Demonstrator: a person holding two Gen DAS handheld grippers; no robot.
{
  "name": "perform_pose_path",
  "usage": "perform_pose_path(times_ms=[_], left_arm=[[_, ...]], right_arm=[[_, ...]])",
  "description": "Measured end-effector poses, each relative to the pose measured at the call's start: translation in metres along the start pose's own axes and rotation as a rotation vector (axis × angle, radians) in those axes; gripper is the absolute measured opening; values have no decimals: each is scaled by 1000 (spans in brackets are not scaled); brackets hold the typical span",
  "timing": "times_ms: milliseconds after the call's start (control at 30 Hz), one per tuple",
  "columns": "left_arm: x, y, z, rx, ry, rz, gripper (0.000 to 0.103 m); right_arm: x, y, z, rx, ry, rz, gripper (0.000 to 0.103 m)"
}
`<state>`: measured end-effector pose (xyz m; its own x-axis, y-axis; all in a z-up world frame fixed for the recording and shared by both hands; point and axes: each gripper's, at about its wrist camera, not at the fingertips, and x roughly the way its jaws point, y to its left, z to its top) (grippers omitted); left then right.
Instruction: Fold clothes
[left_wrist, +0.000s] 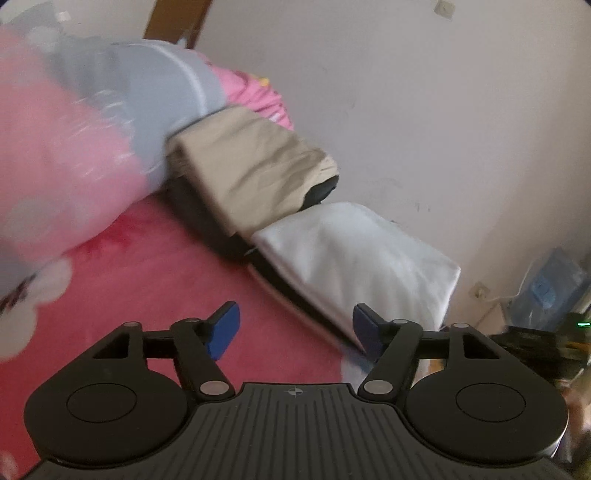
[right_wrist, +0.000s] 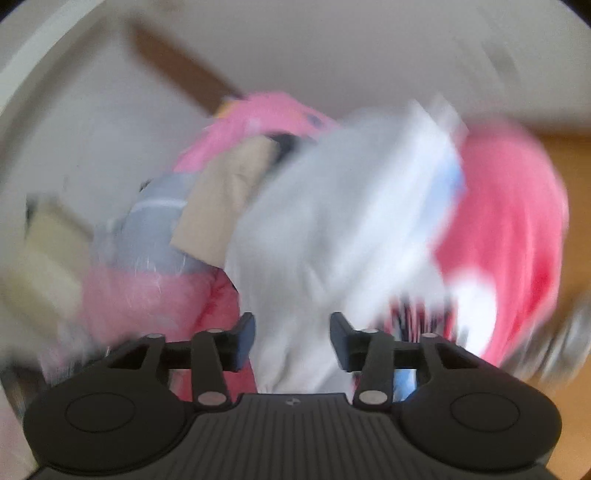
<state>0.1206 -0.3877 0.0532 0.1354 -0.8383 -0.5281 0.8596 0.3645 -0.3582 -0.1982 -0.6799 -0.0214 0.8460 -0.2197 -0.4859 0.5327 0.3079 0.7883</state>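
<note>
Hovering over the red blanket (left_wrist: 177, 266), left tongs (left_wrist: 295, 332) gape wide, gripping nothing. Folded beige garment (left_wrist: 255, 170) and folded white garment (left_wrist: 354, 254) lie along the blanket's far edge, touching, against the wall (left_wrist: 424, 92). Right tongs (right_wrist: 291, 341) spread apart, white cloth (right_wrist: 332, 229) between them; grip unclear through blur.

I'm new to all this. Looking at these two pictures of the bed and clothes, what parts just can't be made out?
- Right wrist view: all smeared by motion; the white garment ahead of the open right gripper shows no edges.
- Left wrist view: the pink and grey fabric at left is blurred and cut by the edge.
- A dark item lies mostly hidden under the beige folded garment.
- The open left gripper hides the bedspread below it.
</note>
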Motion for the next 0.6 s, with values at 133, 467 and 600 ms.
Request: perform_pose_path(times_ms=[133,467,600], left_arm=[[-17,11,-29,-65,-13,17,69],[-73,5,-68,-90,-36,20,98],[-98,-19,-69,-25,-52,-11,103]], right_arm=[[36,-14,-2,127,52,6,50],[-9,29,-43,7,-40,-111,52],[-59,71,-99,-166,-31,-110,56]])
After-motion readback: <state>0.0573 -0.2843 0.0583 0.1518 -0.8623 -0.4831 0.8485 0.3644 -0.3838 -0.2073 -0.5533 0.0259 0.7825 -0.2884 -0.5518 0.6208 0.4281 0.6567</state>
